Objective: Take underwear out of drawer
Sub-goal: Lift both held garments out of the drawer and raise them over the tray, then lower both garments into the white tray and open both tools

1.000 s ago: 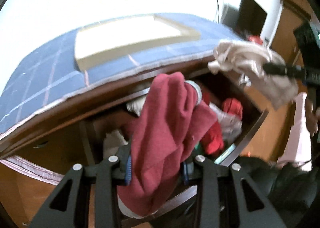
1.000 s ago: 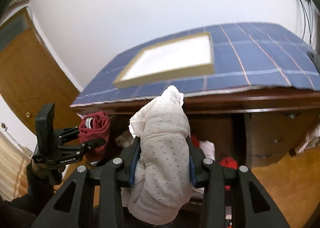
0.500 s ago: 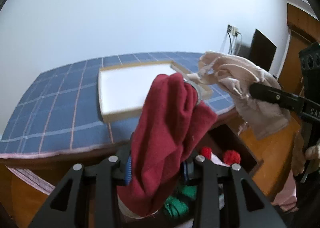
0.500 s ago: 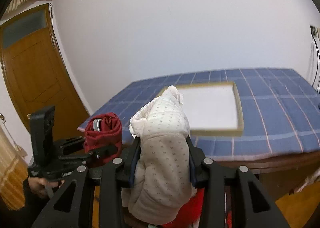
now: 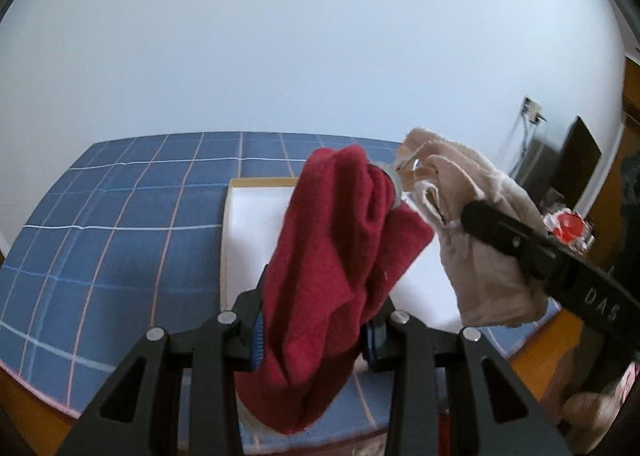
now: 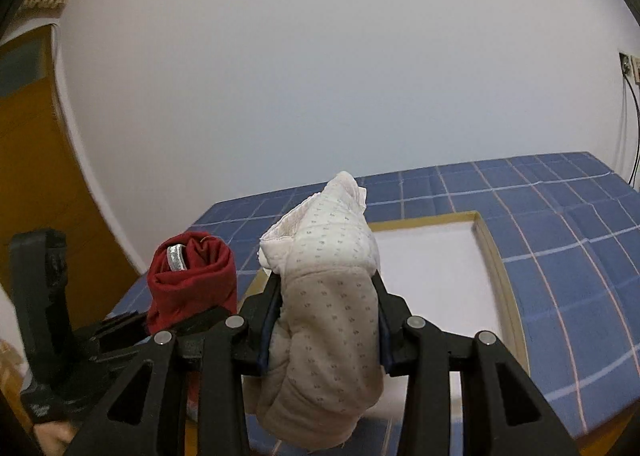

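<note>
My left gripper point(image 5: 314, 336) is shut on a rolled dark red pair of underwear point(image 5: 336, 256) with a silver waistband, held above the blue checked tablecloth point(image 5: 120, 236). To its right, the right gripper point(image 5: 520, 244) holds a cream bundle point(image 5: 480, 248). In the right wrist view my right gripper point(image 6: 326, 320) is shut on that cream dotted underwear point(image 6: 332, 296), and the left gripper point(image 6: 120, 332) with the red roll point(image 6: 192, 284) is at the lower left. Both bundles hang over the near edge of a shallow white tray point(image 6: 492, 256). The drawer is out of view.
The tan-rimmed tray point(image 5: 225, 240) lies on the cloth-covered table top. A wooden door point(image 6: 36, 176) stands at the left. A wall socket with cables point(image 6: 630, 68), a dark screen point(image 5: 576, 160) and a red packaged item point(image 5: 568, 224) are at the right. A hand point(image 5: 584, 412) grips the right handle.
Both grippers have lifted from above the open drawer and moved forward over the table top toward the tray, each keeping its bundle. The drawer has dropped out of view.
</note>
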